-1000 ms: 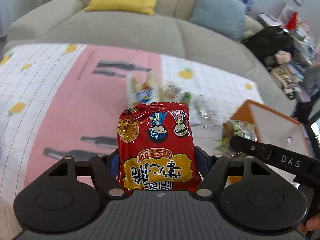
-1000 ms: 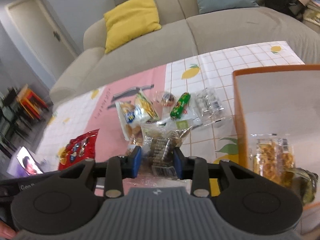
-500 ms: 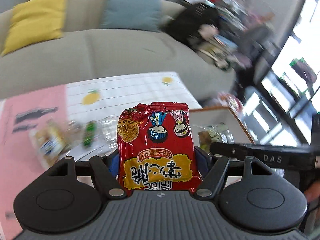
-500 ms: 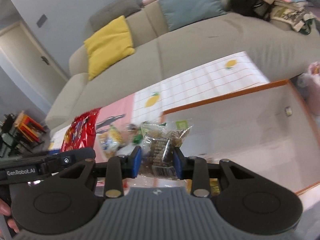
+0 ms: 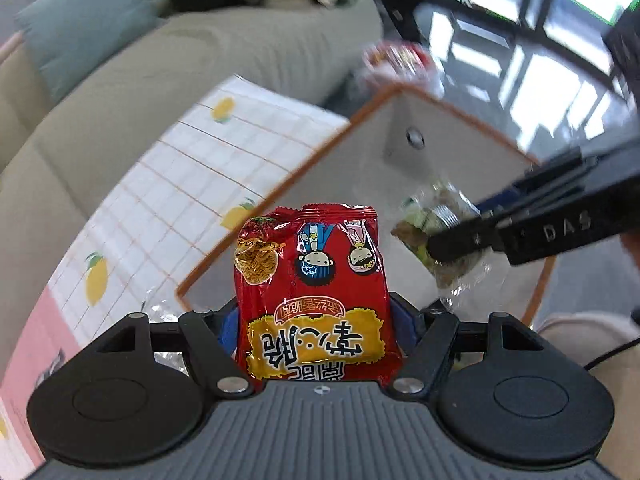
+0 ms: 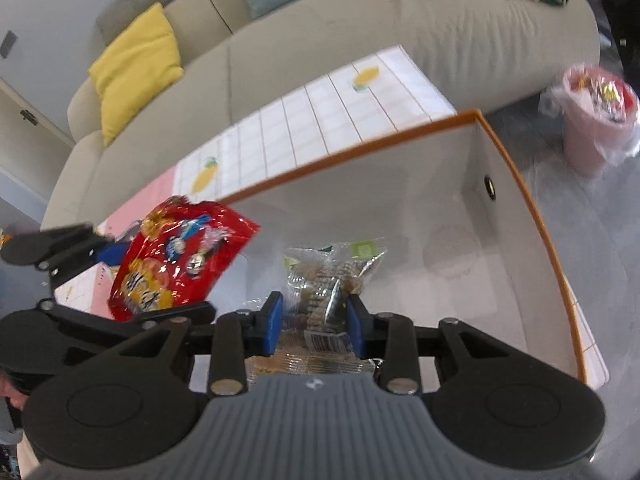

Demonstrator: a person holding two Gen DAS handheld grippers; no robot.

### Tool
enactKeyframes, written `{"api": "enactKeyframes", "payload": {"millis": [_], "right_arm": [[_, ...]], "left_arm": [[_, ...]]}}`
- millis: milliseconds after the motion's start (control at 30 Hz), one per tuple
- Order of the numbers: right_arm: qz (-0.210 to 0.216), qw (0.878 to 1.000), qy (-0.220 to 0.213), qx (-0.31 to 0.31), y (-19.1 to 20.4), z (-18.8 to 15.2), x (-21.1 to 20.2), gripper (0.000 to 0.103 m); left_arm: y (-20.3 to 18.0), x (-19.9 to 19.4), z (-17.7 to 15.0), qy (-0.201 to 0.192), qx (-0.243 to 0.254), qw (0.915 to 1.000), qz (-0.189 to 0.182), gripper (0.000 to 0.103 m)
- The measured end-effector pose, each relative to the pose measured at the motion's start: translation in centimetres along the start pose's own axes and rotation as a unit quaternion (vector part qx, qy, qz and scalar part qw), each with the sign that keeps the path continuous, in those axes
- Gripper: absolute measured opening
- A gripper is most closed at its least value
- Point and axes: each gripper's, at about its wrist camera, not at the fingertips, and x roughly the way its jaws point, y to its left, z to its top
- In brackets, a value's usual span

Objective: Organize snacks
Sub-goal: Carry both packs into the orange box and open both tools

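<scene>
Both packets now over white orange-rimmed box (image 6: 516, 264); left gripper (image 5: 316, 328) pinches glossy red packet (image 5: 312, 292), right gripper (image 6: 314, 324) crinkly clear packet (image 6: 328, 276).

Red packet (image 5: 310, 292), orange-rimmed box (image 6: 532, 208)

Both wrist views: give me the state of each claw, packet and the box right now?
Left claw: shut on the red noodle snack packet.
Right claw: shut on the clear crinkly biscuit packet.
White orange-rimmed box: open-topped, both packets held above it, unreleased.
</scene>
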Motion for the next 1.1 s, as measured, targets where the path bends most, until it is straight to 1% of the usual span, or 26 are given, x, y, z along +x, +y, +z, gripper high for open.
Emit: {"api": "enactKeyframes", "payload": {"millis": [133,233,300,400,567,633,867,967,1067,1100], "right_arm": [[-0.012,1.0,0.022,0.001,-0.4,0.7,2.4,0.032],[-0.025,0.999,0.041,-0.005,-0.7,0.9,3.9,0.032],[-0.031,0.998,0.051,-0.008,-0.8,1.1,5.2,0.032],[-0.034,0.997,0.067,-0.01,-0.8,1.3,6.6,0.032],[-0.043,0.995,0.085,-0.016,-0.5,1.5,8.3,0.032],[-0.045,0.995,0.09,-0.015,-0.5,1.4,8.8,0.032],[-0.053,0.994,0.096,-0.017,-0.7,1.3,9.2,0.033],[-0.061,0.993,0.097,-0.017,-0.8,1.4,9.1,0.033],[-0.068,0.992,0.104,-0.011,-0.7,1.3,9.0,0.033],[-0.076,0.992,0.101,-0.009,-0.7,1.2,9.0,0.034]], "left_arm": [[-0.3,2.4,0.0,0.038,0.054,0.9978,-0.003,0.082],[-0.2,3.9,0.1,0.064,0.078,0.9949,-0.007,0.082],[-0.1,4.9,0.1,0.081,0.09,0.9926,-0.015,0.082],[-0.3,6.1,0.3,0.096,0.106,0.9895,-0.019,0.082],[-0.1,7.7,0.5,0.119,0.11,0.9864,-0.03,0.084],[-0.1,8.2,0.3,0.122,0.111,0.9859,-0.029,0.088],[0.3,8.1,0.2,0.11,0.089,0.9892,-0.039,0.091],[0.5,7.1,0.2,0.104,0.082,0.9903,-0.041,0.091],[0.4,5.8,0.4,0.094,0.094,0.9904,-0.039,0.091],[0.4,5.3,0.4,0.09,0.098,0.9905,-0.037,0.091]]}}
